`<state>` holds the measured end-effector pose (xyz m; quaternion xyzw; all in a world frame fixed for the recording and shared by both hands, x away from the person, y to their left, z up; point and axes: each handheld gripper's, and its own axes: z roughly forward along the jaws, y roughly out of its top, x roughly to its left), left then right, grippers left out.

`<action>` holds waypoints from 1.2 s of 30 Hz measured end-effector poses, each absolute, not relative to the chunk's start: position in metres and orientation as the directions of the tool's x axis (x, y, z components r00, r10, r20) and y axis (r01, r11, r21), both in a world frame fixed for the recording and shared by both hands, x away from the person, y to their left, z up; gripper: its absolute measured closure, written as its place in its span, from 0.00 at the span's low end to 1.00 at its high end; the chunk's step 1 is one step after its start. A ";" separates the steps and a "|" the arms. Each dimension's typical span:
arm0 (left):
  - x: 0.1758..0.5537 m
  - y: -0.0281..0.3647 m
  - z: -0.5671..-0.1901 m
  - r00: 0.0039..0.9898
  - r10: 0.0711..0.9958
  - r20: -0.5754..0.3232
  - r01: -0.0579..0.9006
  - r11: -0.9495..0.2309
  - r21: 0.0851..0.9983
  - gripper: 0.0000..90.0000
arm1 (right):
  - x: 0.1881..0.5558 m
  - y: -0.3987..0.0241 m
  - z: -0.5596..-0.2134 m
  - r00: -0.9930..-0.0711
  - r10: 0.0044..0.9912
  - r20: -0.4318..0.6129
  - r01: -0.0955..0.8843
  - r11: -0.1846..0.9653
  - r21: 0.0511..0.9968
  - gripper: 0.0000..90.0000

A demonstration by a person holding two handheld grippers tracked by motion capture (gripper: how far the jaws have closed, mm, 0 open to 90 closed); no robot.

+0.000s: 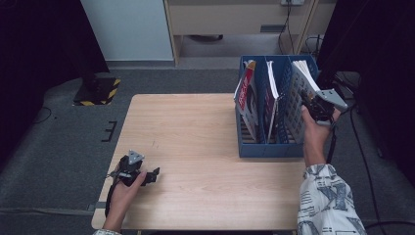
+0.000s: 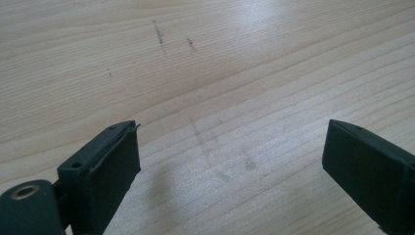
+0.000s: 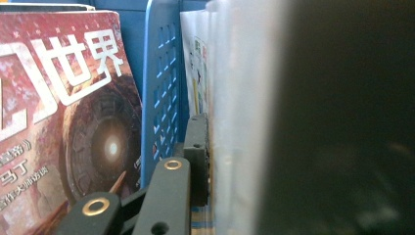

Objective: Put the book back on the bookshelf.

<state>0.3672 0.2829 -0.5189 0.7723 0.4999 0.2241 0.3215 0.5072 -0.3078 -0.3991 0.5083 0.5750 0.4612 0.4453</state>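
While the right hand-held gripper (image 1: 313, 105) is clamped on the white-paged book (image 1: 299, 90) in the rightmost slot of the blue file rack (image 1: 269, 147), its near jaw lies flat against the pale pages in the right gripper view, and the far jaw is a dark blur on the other side of them. The book (image 3: 240, 117) stands tilted in its compartment, its upper part leaning out toward the hand, so it is neither fully seated nor lifted clear; whether it is going in or coming out cannot be told from this. Next to it, past a perforated blue divider (image 3: 161, 88), a red magazine (image 3: 63, 98) with large white characters stands in its own slot, and the high view shows another thin volume (image 1: 270, 93) between two dividers. The rack sits at the right rear of the wooden surface (image 1: 195, 127). The left hand-held gripper (image 1: 147, 176) rests low near the front left corner, jaws spread wide over bare wood with nothing between them. As a judgement, the work is partway along: three slots filled, the last book needing settling.
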 end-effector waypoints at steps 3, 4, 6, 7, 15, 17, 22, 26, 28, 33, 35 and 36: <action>0.367 0.283 -0.519 0.401 0.916 0.025 0.629 -0.295 0.719 0.07 | 0.506 -0.307 -0.401 -0.095 0.994 -0.052 0.176 0.068 0.982 0.81; 0.367 0.282 -0.519 0.402 0.915 0.025 0.630 -0.296 0.718 0.07 | 0.506 -0.307 -0.401 -0.095 0.994 -0.052 0.176 0.068 0.982 0.81; 0.367 0.282 -0.519 0.401 0.916 0.024 0.629 -0.294 0.720 0.07 | 0.505 -0.305 -0.402 -0.103 0.993 -0.061 0.175 0.078 0.981 0.81; 0.367 0.282 -0.519 0.401 0.916 0.025 0.628 -0.295 0.720 0.07 | 0.504 -0.303 -0.403 -0.099 0.993 -0.072 0.173 0.088 0.981 0.81; 0.366 0.284 -0.517 0.396 0.918 0.026 0.627 -0.291 0.723 0.07 | 0.500 -0.293 -0.403 -0.111 0.990 -0.085 0.184 0.105 0.977 0.79; 0.366 0.285 -0.517 0.394 0.919 0.024 0.628 -0.288 0.723 0.07 | 0.500 -0.292 -0.403 -0.112 0.990 -0.082 0.190 0.102 0.977 0.79; 0.366 0.286 -0.517 0.393 0.919 0.023 0.628 -0.286 0.724 0.07 | 0.499 -0.288 -0.404 -0.119 0.990 -0.078 0.196 0.101 0.975 0.78; 0.365 0.285 -0.517 0.396 0.918 0.024 0.628 -0.289 0.723 0.07 | 0.498 -0.288 -0.405 -0.115 0.991 -0.066 0.205 0.089 0.975 0.75; 0.365 0.285 -0.518 0.396 0.918 0.024 0.629 -0.290 0.721 0.07 | 0.498 -0.289 -0.405 -0.115 0.991 -0.066 0.206 0.089 0.974 0.73; 0.365 0.285 -0.518 0.397 0.917 0.024 0.630 -0.291 0.720 0.07 | 0.496 -0.290 -0.406 -0.128 0.991 -0.047 0.213 0.074 0.974 0.63; 0.365 0.285 -0.518 0.398 0.917 0.023 0.630 -0.292 0.720 0.07 | 0.496 -0.290 -0.405 -0.128 0.991 -0.041 0.215 0.068 0.974 0.61; 0.365 0.284 -0.518 0.399 0.917 0.023 0.630 -0.293 0.719 0.07 | 0.496 -0.291 -0.405 -0.133 0.990 -0.040 0.216 0.068 0.974 0.60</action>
